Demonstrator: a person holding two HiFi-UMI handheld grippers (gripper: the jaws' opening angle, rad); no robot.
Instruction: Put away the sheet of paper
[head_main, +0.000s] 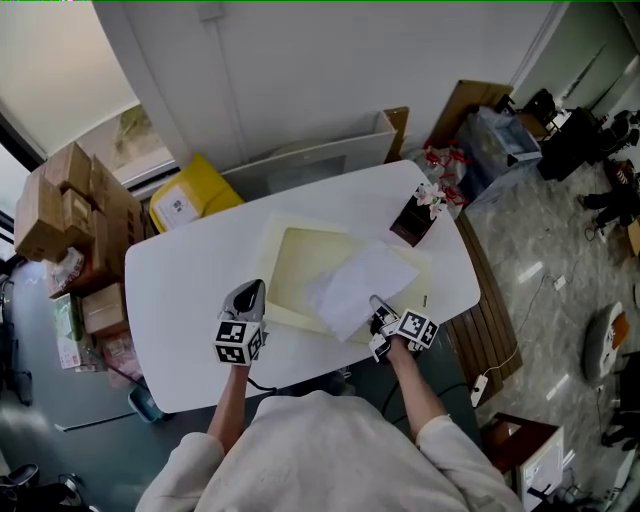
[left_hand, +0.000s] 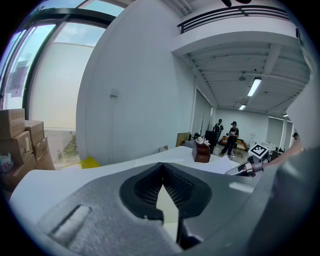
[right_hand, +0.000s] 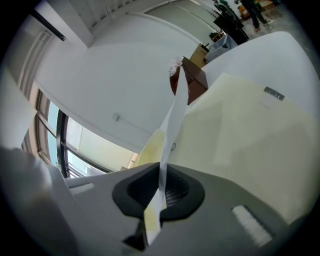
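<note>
Sheet of paper (head_main: 355, 285): white, held off the bench (head_main: 180, 290) at its near corner by the right gripper (head_main: 378, 312), and slanting out over the right half of the cream case (head_main: 290, 250), which lies open in the middle of the bench. In the right gripper view the fingers (right_hand: 187, 192) are pressed together on the paper (right_hand: 175, 115), which runs up edge-on from between them, with the cream case (right_hand: 240, 130) spread out beyond and to the right. Left gripper (head_main: 250, 292) sits low over the bench at the case's left edge, well apart from the sheet. In the left gripper view its fingers (left_hand: 140, 187) meet at the tips, and a strip of cream shows through the slot below them. I cannot tell whether they nip the case's edge. Brown box (head_main: 415, 215) with white and pink material sticking out of its top stands on the bench past the case's far right corner. Off the bench: stacked cardboard boxes (head_main: 60, 200) by the window and a yellow package (head_main: 195, 195) against the wall.
</note>
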